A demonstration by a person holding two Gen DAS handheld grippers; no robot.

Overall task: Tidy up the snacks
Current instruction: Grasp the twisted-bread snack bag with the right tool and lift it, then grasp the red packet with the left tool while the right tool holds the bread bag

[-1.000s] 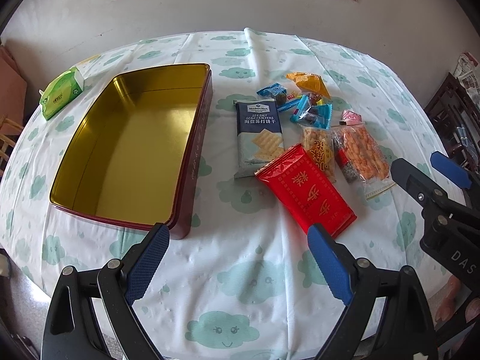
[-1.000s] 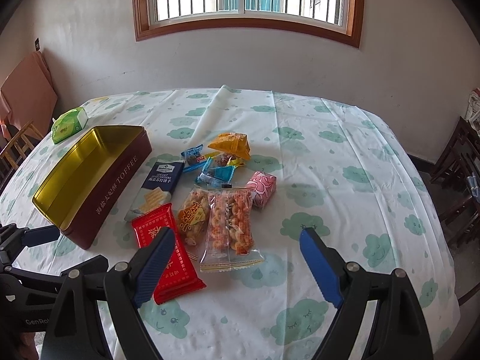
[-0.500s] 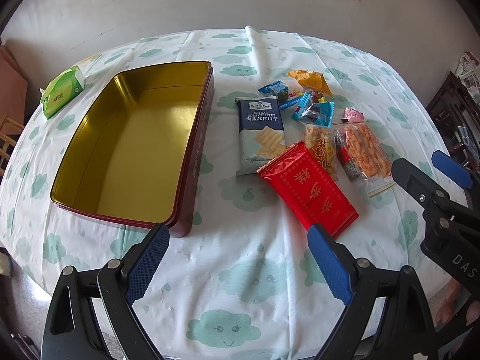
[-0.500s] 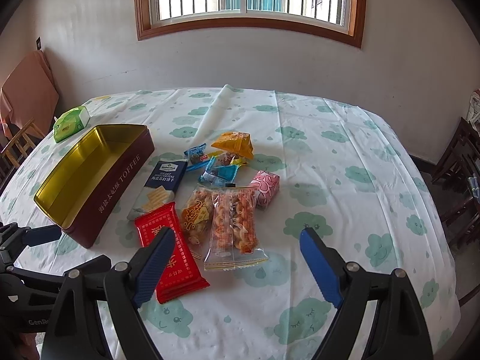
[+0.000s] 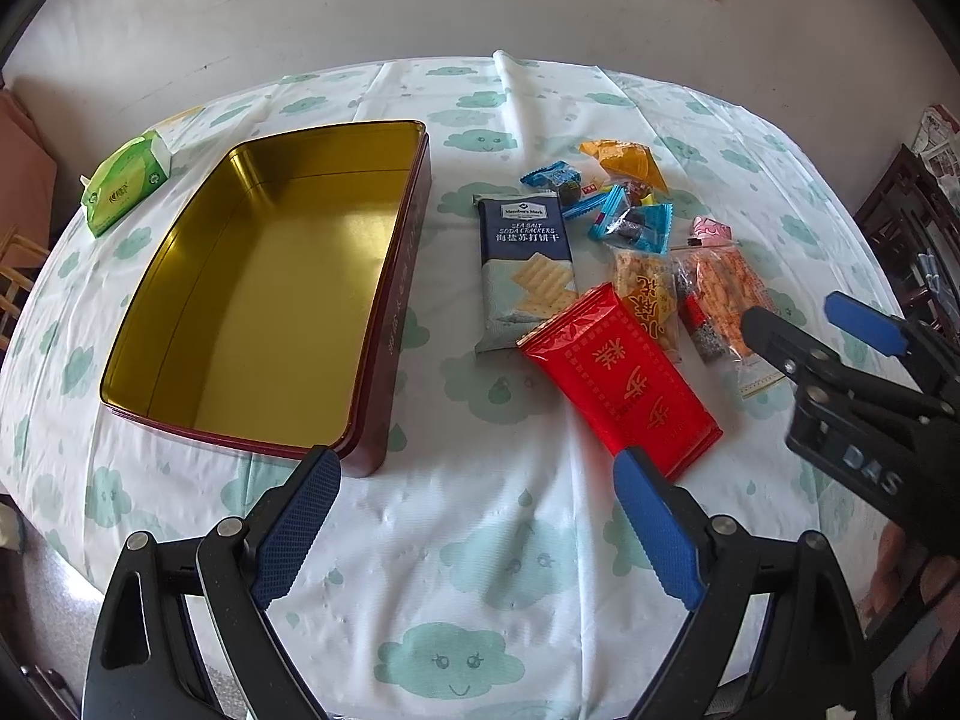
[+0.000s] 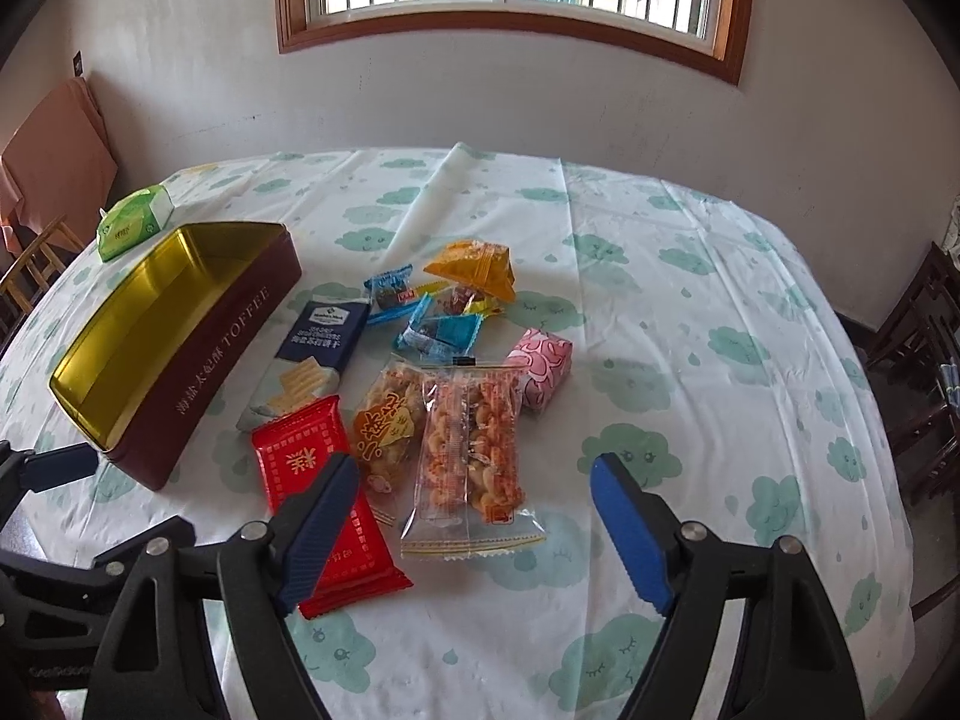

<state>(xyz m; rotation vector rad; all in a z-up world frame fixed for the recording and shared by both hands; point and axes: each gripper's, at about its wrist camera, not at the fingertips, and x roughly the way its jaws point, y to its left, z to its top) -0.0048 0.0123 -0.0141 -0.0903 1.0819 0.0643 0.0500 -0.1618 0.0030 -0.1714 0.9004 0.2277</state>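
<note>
Gold-lined, the open toffee tin is seen at the left of the cloud-print tablecloth, with the snacks heaped just right of it. Nothing is held by the wide-spread left gripper. The right gripper, jaws just narrowed yet apart, is poised above the clear twist-snack packet

Item count, as visible:

- Open tin: one, gold inside, dark red outside.
- Green tissue pack: one.
- Soda cracker packet: one, navy and white.
- Red packet: one.
- Clear snack bags: two, one with a yellow label, one holding orange twists.
- Pink wrapped snack: one.
- Orange triangular packet: one.
- Blue-wrapped candies: at least two; further small candies beside them cannot be counted exactly.
</note>
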